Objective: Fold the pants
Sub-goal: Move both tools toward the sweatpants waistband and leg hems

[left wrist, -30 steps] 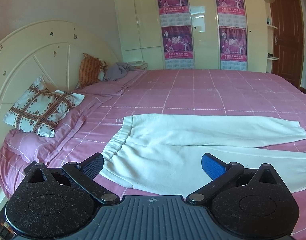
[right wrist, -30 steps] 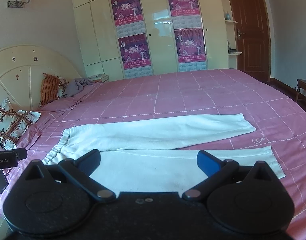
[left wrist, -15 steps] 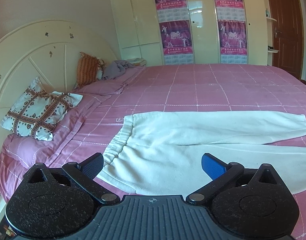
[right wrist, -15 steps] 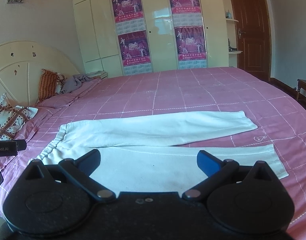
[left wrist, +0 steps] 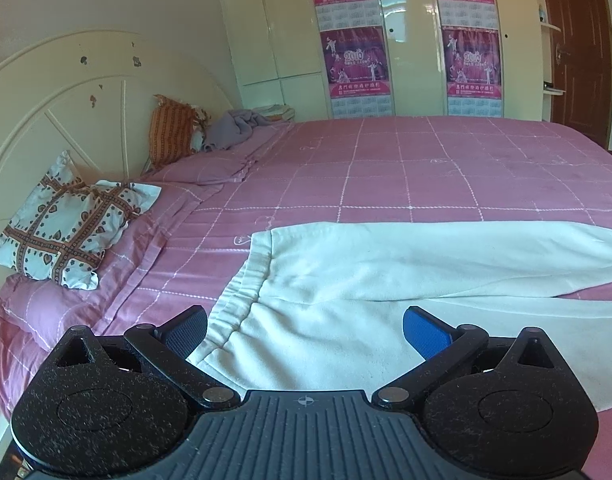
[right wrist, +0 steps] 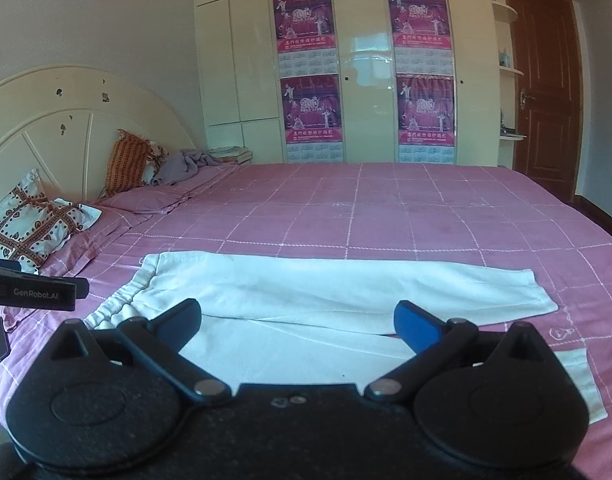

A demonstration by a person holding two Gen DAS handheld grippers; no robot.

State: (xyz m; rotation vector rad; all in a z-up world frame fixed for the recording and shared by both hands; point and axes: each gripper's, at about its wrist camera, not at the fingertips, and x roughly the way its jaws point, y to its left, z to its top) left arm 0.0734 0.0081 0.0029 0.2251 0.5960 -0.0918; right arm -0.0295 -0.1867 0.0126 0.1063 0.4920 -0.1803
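Left gripper [left wrist: 304,330]: jaws spread wide, empty, hovering over the waistband end of the pants [left wrist: 386,280], left pad near the elastic edge at 9 o'clock, blue pad [left wrist: 424,334] at 3 o'clock over the seat of the garment. No contact with the cloth visible.

Right gripper [right wrist: 298,322]: jaws likewise wide apart, nothing between them, hanging above the near leg of the pants [right wrist: 326,288]. Part of the other tool's body, marked GenRobot.AI [right wrist: 34,290], at 9 o'clock in the right wrist view.

Pants white, lying flat on the bed [right wrist: 386,216], waistband toward 9 o'clock, legs running toward 3 o'clock. Far leg angled slightly away from the near one, pink sheet showing between them toward the cuffs. Near cuff at 4 o'clock in the right wrist view, partly hidden behind the tool.

Patterned pillow [left wrist: 66,224] at 9 o'clock against the headboard [left wrist: 66,92], well apart from the pants. Orange cushion [left wrist: 172,130] and grey bundle of cloth [left wrist: 236,126] at 11 o'clock. Wardrobe [right wrist: 366,60] with magenta posters at 12 o'clock, brown door [right wrist: 546,88] at 2 o'clock.
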